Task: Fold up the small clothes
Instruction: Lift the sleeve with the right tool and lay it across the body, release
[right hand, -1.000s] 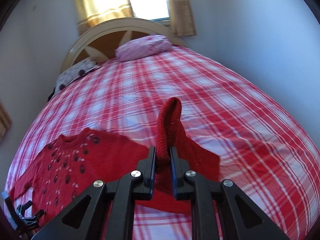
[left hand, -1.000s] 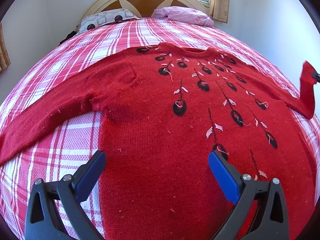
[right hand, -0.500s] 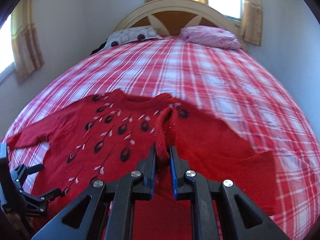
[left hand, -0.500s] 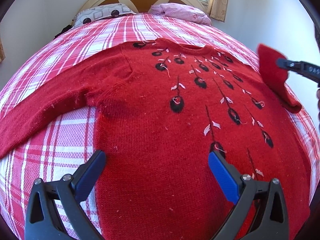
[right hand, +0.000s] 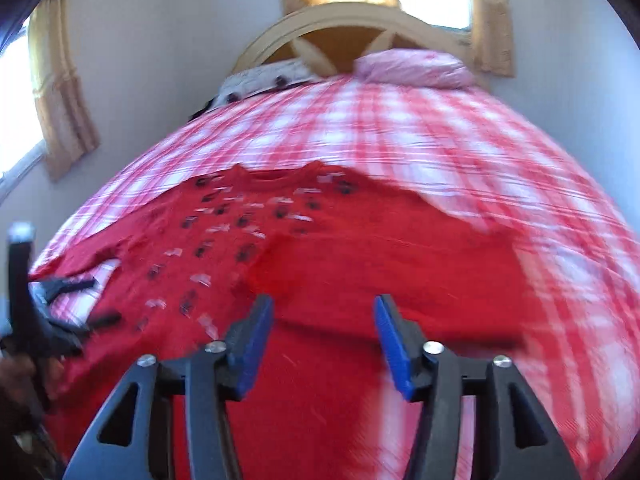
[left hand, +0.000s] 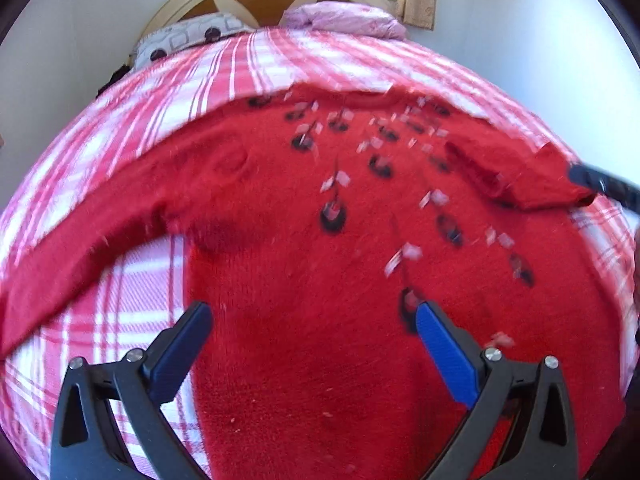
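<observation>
Sweater [right hand: 360, 264] beneath parted right tongs [right hand: 324, 332]

The sweater [left hand: 304, 320] is fuzzy, matt red knit. The bedsheet [left hand: 132, 312] under it is smooth woven cloth. At twelve o'clock, the headboard [left hand: 276, 4] looks like painted wood with a slight sheen; the pillow [left hand: 344, 20] beside it is soft, crumpled cloth.
</observation>
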`<state>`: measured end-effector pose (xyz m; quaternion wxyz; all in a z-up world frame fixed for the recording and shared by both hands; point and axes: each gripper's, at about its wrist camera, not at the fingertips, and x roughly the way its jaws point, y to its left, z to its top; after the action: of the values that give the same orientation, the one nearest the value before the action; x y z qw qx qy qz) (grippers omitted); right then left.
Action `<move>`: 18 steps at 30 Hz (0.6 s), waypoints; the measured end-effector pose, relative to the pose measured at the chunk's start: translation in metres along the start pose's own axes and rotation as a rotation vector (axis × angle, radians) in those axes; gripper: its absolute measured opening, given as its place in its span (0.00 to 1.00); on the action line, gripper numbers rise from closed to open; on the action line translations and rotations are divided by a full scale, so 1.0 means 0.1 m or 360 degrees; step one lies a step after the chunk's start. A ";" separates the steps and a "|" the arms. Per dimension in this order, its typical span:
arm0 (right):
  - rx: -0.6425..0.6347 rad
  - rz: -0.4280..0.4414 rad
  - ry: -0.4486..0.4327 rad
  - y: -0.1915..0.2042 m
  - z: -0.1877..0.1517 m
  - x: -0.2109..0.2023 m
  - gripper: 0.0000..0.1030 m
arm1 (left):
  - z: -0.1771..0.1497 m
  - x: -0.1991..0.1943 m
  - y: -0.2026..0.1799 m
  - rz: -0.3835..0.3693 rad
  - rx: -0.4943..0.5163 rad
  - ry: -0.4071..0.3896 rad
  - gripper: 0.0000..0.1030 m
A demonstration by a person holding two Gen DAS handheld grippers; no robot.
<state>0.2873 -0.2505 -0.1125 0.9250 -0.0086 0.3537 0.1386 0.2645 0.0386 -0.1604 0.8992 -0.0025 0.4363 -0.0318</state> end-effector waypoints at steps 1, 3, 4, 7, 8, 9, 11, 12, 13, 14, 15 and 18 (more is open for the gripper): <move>0.0003 -0.0072 -0.0009 -0.06 -0.10 -0.09 0.59 | 0.08 -0.06 -0.04 -0.0026 0.0018 -0.0017 1.00; 0.0017 -0.0159 -0.0038 -0.16 -0.30 -0.21 0.60 | 0.24 -0.18 -0.18 -0.0085 0.0080 -0.0035 1.00; 0.0026 -0.0210 -0.0057 -0.18 -0.39 -0.25 0.60 | 0.34 -0.21 -0.27 -0.0117 0.0119 -0.0032 1.00; 0.0092 -0.0253 -0.0142 -0.27 -0.55 -0.31 0.60 | 0.61 -0.16 -0.53 -0.0229 0.0163 0.0006 1.00; 0.0115 -0.0244 -0.0153 -0.30 -0.58 -0.31 0.60 | 0.67 -0.11 -0.60 -0.0265 0.0153 0.0031 0.97; 0.0133 -0.0229 -0.0149 -0.31 -0.60 -0.29 0.60 | 0.73 -0.04 -0.67 -0.0300 0.0146 0.0054 0.90; 0.0132 -0.0209 -0.0131 -0.32 -0.62 -0.23 0.60 | 0.84 0.12 -0.84 -0.0365 0.0125 0.0104 0.86; 0.0119 -0.0214 -0.0130 -0.31 -0.64 -0.20 0.60 | 0.88 0.23 -0.92 -0.0404 0.0098 0.0135 0.84; 0.0113 -0.0210 -0.0124 -0.32 -0.67 -0.21 0.60 | 0.91 0.30 -0.96 -0.0429 0.0071 0.0155 0.81; 0.0110 -0.0195 -0.0121 -0.32 -0.67 -0.20 0.60 | 0.92 0.38 -1.00 -0.0450 0.0050 0.0172 0.79; 0.0114 -0.0189 -0.0128 -0.32 -0.67 -0.21 0.60 | 0.95 0.50 -1.06 -0.0452 0.0031 0.0198 0.77; 0.0145 -0.0186 -0.0156 -0.36 -0.69 -0.26 0.60 | 0.96 0.72 -1.15 -0.0452 -0.0033 0.0266 0.73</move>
<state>0.2329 -0.3000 -0.1502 0.9472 0.0196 0.3127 0.0685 0.3775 -0.0828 -0.1536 0.8462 -0.0708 0.5052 -0.1540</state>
